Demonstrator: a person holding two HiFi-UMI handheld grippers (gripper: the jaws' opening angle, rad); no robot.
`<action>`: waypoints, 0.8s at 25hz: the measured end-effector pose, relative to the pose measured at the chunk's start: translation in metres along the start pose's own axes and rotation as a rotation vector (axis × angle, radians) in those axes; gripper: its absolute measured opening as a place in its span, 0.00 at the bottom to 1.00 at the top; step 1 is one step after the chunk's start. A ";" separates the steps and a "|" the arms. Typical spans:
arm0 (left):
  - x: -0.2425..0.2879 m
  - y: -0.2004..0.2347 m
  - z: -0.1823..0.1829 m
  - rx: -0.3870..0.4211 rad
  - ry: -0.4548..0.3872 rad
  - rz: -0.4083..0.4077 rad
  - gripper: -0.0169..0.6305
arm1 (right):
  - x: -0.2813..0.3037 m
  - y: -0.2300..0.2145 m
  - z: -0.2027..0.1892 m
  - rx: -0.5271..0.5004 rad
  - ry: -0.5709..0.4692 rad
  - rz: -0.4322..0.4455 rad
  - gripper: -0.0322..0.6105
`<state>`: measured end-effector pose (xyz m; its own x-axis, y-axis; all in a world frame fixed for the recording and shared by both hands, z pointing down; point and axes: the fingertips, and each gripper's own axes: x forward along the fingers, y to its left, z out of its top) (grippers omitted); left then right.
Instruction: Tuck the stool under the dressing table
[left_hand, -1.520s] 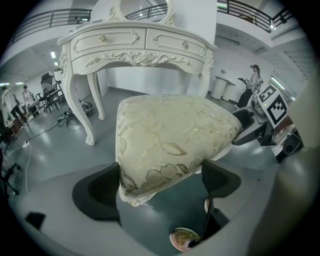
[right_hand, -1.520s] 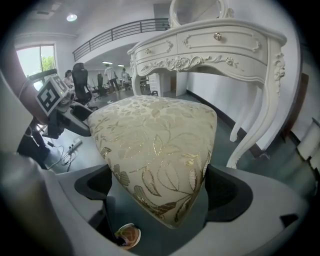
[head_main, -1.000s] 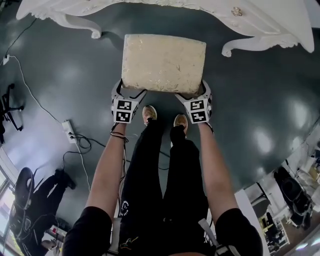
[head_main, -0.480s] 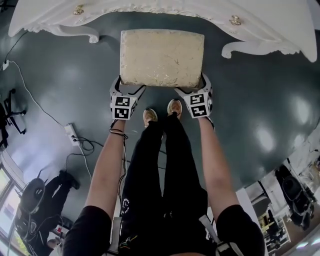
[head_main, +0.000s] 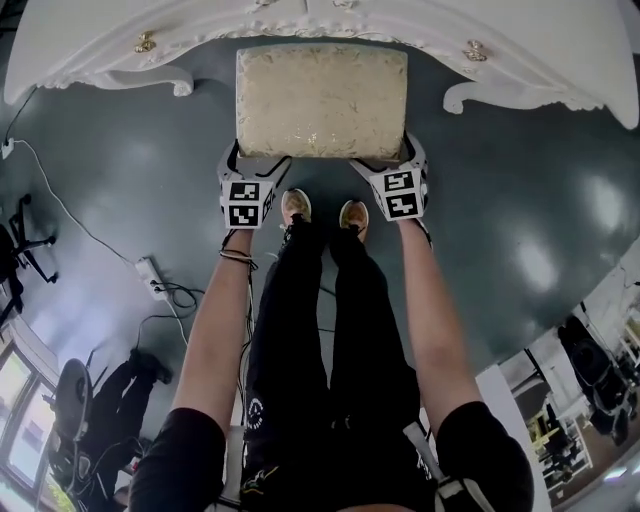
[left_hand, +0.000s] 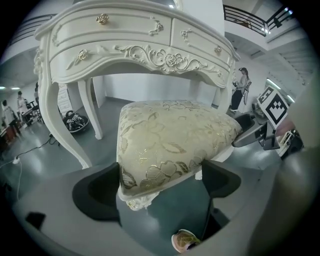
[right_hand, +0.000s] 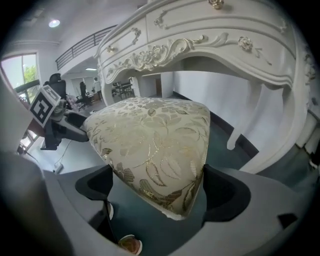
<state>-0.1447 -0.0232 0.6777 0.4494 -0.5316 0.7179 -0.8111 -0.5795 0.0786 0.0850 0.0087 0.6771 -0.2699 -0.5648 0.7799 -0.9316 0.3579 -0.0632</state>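
- The stool (head_main: 321, 100) is sitting in the knee gap of the table (head_main: 90, 40), squarely between the two front legs. Its far edge is just meeting the carved front rim, and nearly all of the cushion is showing out in front.
- You are holding it by its two near corners. The left tongs (head_main: 257, 166) are clamping the near-left corner, with the cushion wedged between the jaws in the left gripper view.
- The right tongs (head_main: 387, 165) are clamping the near-right corner the same way, both jaws pressing against the brocade sides.
- The stool's legs are hiding under the seat, so you cannot tell whether it is resting on the floor (head_main: 130, 180) or being carried just above it.
- Your shoes (head_main: 296, 205) are standing just behind the stool, between your arms.
- Judging from this, lining up is looking done and tucking is only beginning. What is remaining is moving the stool straight forward until the seat is lying under the top, then letting go with both tongs.
- The gap between the table legs is looking wider than the seat, so a straight push is seeming enough.
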 end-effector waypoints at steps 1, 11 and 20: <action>0.005 0.003 0.008 -0.001 0.001 0.001 0.81 | 0.003 -0.006 0.003 0.023 0.005 -0.021 0.95; 0.030 0.025 0.040 -0.024 -0.010 0.023 0.81 | 0.020 -0.027 0.029 0.168 0.025 -0.119 0.90; 0.061 0.048 0.079 -0.094 -0.054 0.094 0.81 | 0.044 -0.060 0.066 0.240 -0.068 -0.150 0.89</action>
<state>-0.1263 -0.1322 0.6708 0.3872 -0.6149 0.6870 -0.8810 -0.4664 0.0791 0.1130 -0.0865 0.6747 -0.1333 -0.6495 0.7486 -0.9911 0.0855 -0.1022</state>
